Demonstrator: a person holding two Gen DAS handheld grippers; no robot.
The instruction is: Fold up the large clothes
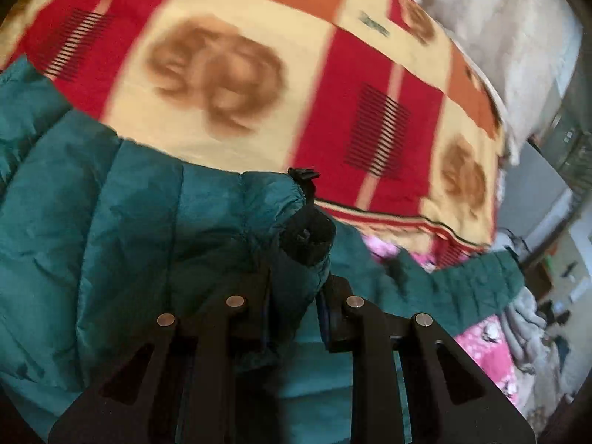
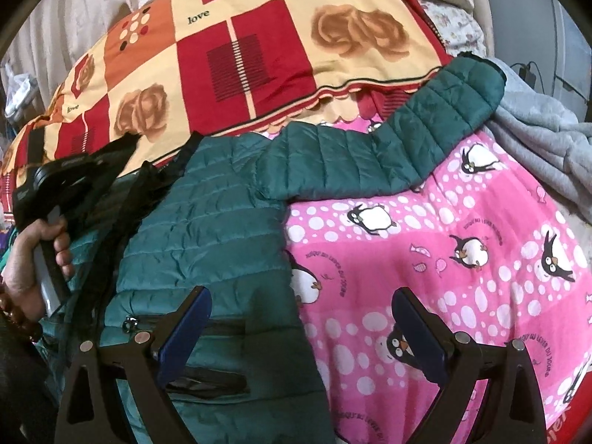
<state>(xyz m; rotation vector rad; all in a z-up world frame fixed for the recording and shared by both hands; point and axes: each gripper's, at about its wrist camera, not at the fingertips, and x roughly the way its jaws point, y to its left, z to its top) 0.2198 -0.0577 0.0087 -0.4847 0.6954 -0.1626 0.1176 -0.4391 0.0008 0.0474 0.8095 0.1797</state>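
Observation:
A teal quilted puffer jacket [image 2: 207, 229] lies on a bed, its sleeve [image 2: 418, 133] stretched to the upper right over a pink penguin blanket [image 2: 462, 259]. My left gripper [image 1: 296, 296] is shut on a bunched fold of the jacket [image 1: 111, 222], with a black cuff or collar part [image 1: 307, 240] sticking up between the fingers. That left gripper [image 2: 66, 185] also shows at the left of the right wrist view, held by a hand. My right gripper [image 2: 301, 329] is open and empty above the jacket's right edge, near a zipped pocket [image 2: 192, 325].
A red, orange and cream rose-patterned quilt [image 2: 240, 55] lies behind the jacket. A grey blanket [image 2: 536, 140] is heaped at the right. White bedding [image 1: 499, 37] lies beyond the quilt. Room furniture shows far right [image 1: 562, 270].

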